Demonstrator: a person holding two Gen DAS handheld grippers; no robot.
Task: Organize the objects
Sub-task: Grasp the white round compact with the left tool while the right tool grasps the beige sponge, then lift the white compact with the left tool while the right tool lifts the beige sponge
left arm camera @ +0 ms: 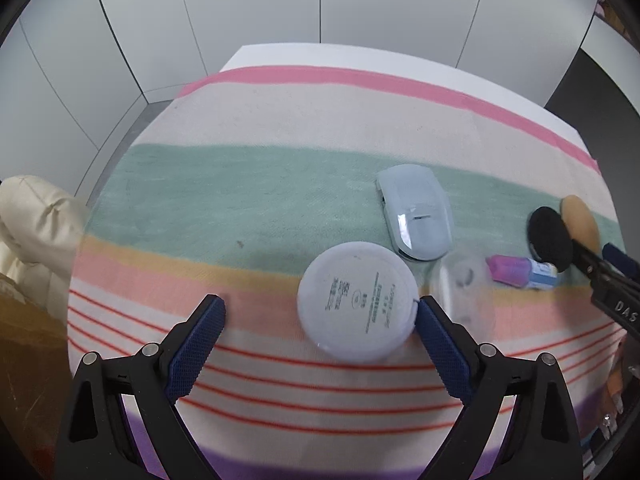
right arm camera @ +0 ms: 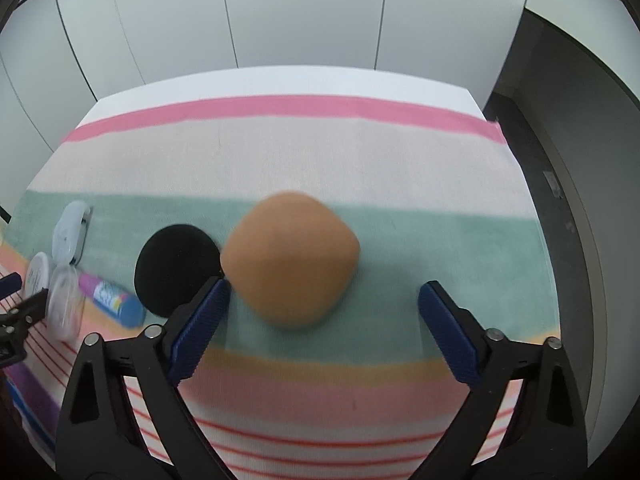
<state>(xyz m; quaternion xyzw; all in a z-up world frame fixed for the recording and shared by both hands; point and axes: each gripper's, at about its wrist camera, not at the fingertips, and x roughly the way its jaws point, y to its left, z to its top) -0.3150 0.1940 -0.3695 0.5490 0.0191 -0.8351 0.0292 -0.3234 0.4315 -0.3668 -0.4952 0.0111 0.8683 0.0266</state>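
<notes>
On a striped cloth (right arm camera: 320,152), the right gripper (right arm camera: 324,294) is hanging released around a tan makeup sponge (right arm camera: 290,258), likely soft and light, best pinched mid-body. The left gripper (left arm camera: 320,312), also released, is flanking a rigid round white jar (left arm camera: 357,300).

The left gripper (left arm camera: 320,314) tilts steeply down over the near, red-striped part of the table, its 2 blue-padded fingers (left arm camera: 196,346) spread wide with nothing pressed between the pads. The right gripper (right arm camera: 324,300) tilts down likewise, further toward the table's right edge, jaws also wide apart and gripping nothing. In the left wrist view its dark finger enters from the right.
</notes>
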